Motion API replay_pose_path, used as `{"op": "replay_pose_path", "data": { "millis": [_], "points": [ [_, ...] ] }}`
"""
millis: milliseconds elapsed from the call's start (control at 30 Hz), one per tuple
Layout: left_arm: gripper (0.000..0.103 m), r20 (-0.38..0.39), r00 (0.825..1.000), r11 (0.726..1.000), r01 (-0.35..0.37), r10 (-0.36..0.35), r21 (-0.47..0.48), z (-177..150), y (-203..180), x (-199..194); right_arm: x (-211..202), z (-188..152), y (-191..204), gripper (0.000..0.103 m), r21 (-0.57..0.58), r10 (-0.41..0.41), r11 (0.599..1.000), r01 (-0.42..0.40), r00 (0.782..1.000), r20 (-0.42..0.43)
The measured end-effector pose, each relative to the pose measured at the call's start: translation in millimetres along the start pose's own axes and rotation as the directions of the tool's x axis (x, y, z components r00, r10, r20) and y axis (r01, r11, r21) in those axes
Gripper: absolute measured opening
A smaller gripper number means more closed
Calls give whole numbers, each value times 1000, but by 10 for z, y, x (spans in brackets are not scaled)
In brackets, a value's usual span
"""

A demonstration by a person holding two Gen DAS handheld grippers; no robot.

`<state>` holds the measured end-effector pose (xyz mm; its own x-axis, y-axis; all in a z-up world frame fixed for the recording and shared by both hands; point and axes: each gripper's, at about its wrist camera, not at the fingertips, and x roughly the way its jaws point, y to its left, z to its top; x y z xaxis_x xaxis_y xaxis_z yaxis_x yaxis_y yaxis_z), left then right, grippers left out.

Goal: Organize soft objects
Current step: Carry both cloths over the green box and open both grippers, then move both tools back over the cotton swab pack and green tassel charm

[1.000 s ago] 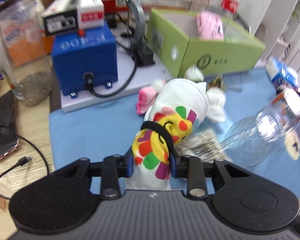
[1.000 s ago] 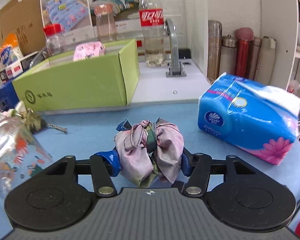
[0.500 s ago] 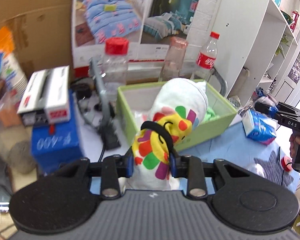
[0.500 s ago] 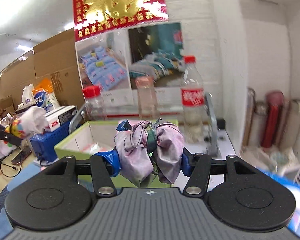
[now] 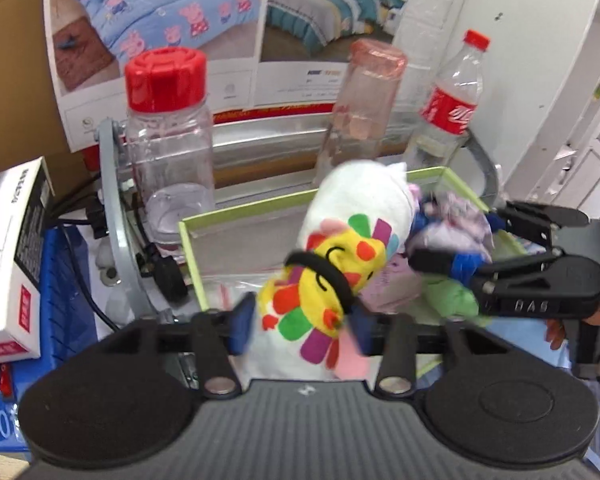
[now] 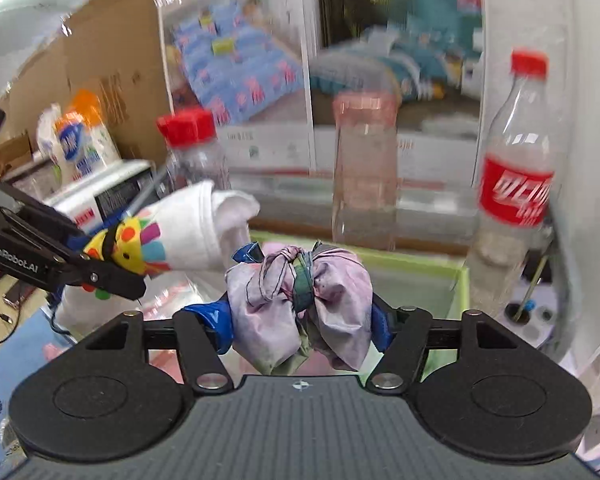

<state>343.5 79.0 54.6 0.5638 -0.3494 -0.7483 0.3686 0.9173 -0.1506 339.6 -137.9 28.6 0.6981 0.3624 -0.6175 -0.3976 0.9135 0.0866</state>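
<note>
My left gripper [image 5: 300,326] is shut on a rolled white cloth with a bright flower print [image 5: 340,256], held over the open green box [image 5: 236,216]. It also shows in the right wrist view [image 6: 168,236]. My right gripper [image 6: 302,322] is shut on a knotted pink-grey cloth bundle [image 6: 296,304], held over the same green box [image 6: 456,280]. In the left wrist view the right gripper [image 5: 456,240] with its bundle [image 5: 448,228] sits just right of the white cloth. Pink and green soft items [image 5: 444,296] lie inside the box.
Behind the box stand a red-capped clear jar [image 5: 168,140], a pink tumbler [image 5: 364,108] and a cola bottle [image 5: 448,104]. A blue machine [image 5: 60,300] with a white carton [image 5: 8,268] on it is at the left. A white shelf [image 5: 548,100] rises at the right.
Both grippers have lifted from the blue mat and moved forward over the green box, each still holding its cloth. They now sit close together above the box.
</note>
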Motion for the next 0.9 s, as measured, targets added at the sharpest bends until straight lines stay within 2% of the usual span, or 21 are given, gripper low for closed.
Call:
{"op": "replay_pose_path", "data": {
  "millis": [33, 133, 233, 367, 400, 433, 467, 567, 733, 900],
  "points": [
    [63, 9, 1000, 1000, -7, 7, -1, -11, 15, 9, 53, -13, 14, 56, -1, -1, 1000, 1, 999, -37],
    [63, 30, 999, 1000, 26, -25, -15, -64, 62, -73, -96, -49, 25, 57, 5, 3, 1000, -4, 999, 47],
    [63, 54, 998, 1000, 11, -10, -24, -115, 59, -190, -325, -37, 39, 60, 22, -11, 1000, 8, 993, 121],
    [64, 80, 997, 999, 15, -12, -29, -221, -20, -373, -467, -69, 71, 63, -5, -7, 1000, 7, 989, 151],
    [64, 88, 996, 999, 16, -13, -33, -240, -51, -409, -360, -76, 44, 64, -29, -11, 999, 15, 991, 135],
    [64, 91, 996, 999, 19, -15, -41, -262, -75, -443, -208, -60, 1, 64, -14, -44, 999, 44, 998, 45],
    [64, 89, 996, 999, 22, -18, -46, -287, -96, -477, -63, -39, -63, 64, 33, -94, 995, 96, 994, -60],
    [64, 92, 995, 998, 30, -26, -47, -380, -124, -595, -226, -62, -81, 66, 76, -24, 997, 21, 999, 48],
    [64, 86, 996, 997, 21, -14, -73, -480, -85, -692, -377, -93, -33, 66, 84, -49, 996, 44, 998, 49],
    [65, 84, 996, 995, 2, 7, -102, -737, -31, -826, -669, -321, -15, 67, 100, -49, 994, 43, 997, 56]
  ]
}}
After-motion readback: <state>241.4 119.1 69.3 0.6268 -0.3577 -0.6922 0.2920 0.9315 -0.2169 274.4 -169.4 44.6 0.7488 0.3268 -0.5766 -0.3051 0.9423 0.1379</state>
